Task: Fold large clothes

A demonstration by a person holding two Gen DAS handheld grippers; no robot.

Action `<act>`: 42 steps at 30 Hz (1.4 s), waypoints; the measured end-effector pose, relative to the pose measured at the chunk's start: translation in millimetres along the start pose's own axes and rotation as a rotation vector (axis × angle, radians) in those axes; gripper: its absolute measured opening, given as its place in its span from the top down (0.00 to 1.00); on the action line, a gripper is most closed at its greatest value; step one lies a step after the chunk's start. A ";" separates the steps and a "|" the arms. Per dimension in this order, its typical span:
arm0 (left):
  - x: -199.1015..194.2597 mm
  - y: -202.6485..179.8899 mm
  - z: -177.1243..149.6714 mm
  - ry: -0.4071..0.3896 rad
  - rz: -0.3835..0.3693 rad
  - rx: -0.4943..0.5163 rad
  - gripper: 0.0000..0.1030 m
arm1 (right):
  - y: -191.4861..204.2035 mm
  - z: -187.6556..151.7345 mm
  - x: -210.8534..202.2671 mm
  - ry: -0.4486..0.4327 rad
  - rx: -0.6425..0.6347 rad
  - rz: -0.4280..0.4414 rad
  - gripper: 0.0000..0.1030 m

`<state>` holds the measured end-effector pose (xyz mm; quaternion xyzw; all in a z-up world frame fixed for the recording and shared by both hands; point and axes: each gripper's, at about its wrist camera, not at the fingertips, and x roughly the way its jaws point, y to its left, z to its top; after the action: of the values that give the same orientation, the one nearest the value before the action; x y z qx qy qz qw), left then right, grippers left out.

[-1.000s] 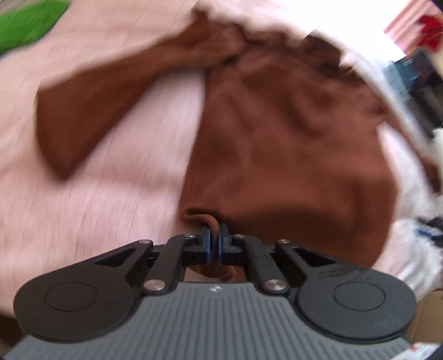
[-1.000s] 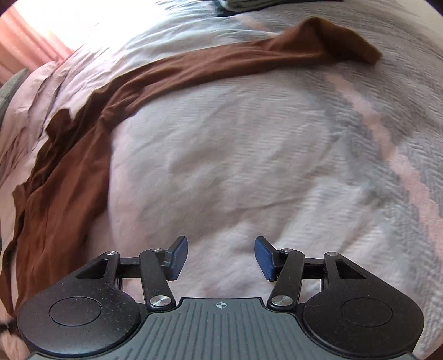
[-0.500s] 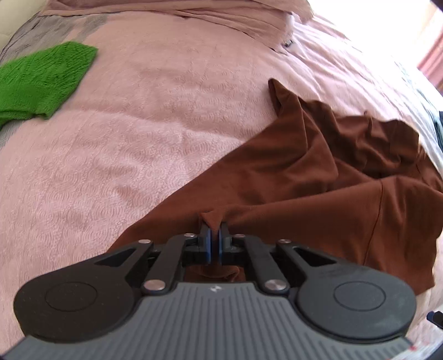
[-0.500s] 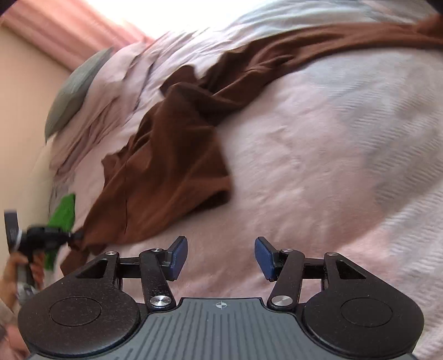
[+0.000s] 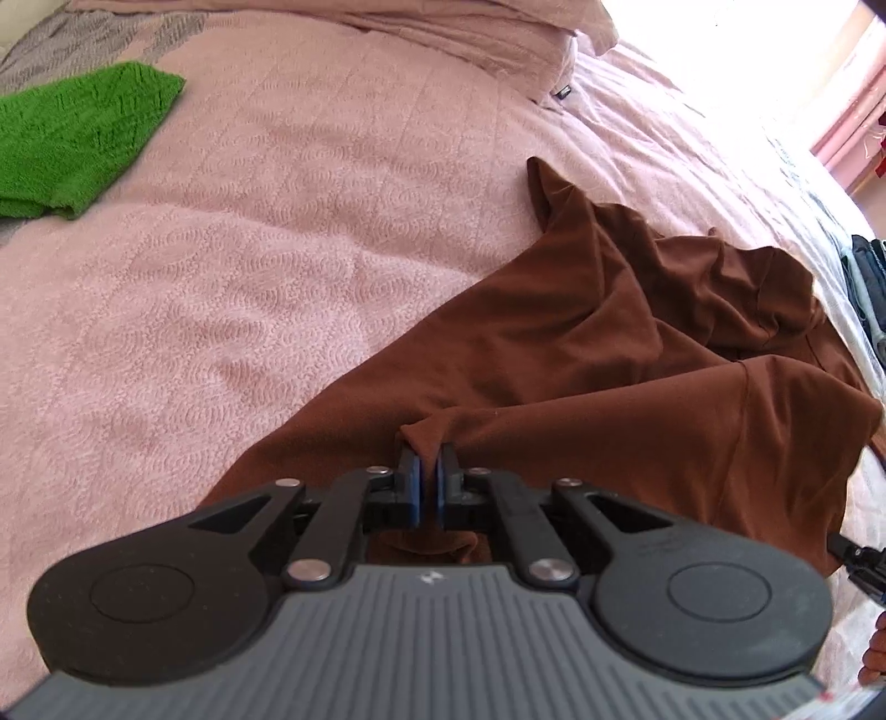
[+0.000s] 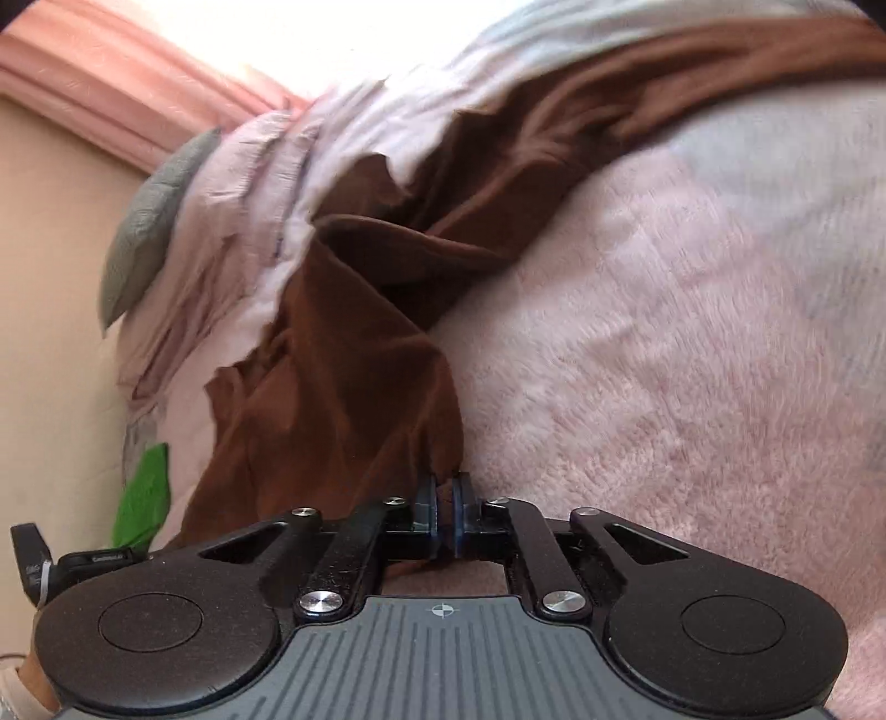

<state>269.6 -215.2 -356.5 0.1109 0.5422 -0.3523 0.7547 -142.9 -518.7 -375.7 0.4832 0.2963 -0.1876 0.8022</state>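
Observation:
A large brown garment [image 5: 609, 343] lies rumpled across the pink bedspread [image 5: 249, 277]. My left gripper [image 5: 427, 448] is shut on a pinched fold of its edge, with cloth bunched under the fingers. In the right wrist view the same brown garment [image 6: 343, 360] runs from the top right down to my right gripper [image 6: 443, 482], which is shut on a lower corner of the fabric just above the bedspread [image 6: 664, 360]. That view is blurred by motion.
A folded green cloth [image 5: 72, 138] lies at the far left of the bed, also visible as a green cloth [image 6: 145, 498] in the right view. Pink pillows [image 5: 443, 33] and a grey pillow [image 6: 149, 221] sit at the head. Dark clothes [image 5: 869, 277] lie at the right edge.
The right gripper swung over to the garment's corner and went from open to shut on it. The left gripper, still holding its fold, shifted early on and then stayed put.

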 end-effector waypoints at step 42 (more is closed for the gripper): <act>-53.8 14.3 -69.5 -0.266 0.740 0.739 0.96 | -29.1 -16.6 -130.5 0.083 0.113 -0.490 0.49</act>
<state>218.6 -144.5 -338.3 0.5073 0.2064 -0.2411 0.8012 -263.3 -515.5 -315.2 0.4481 0.4264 -0.3728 0.6917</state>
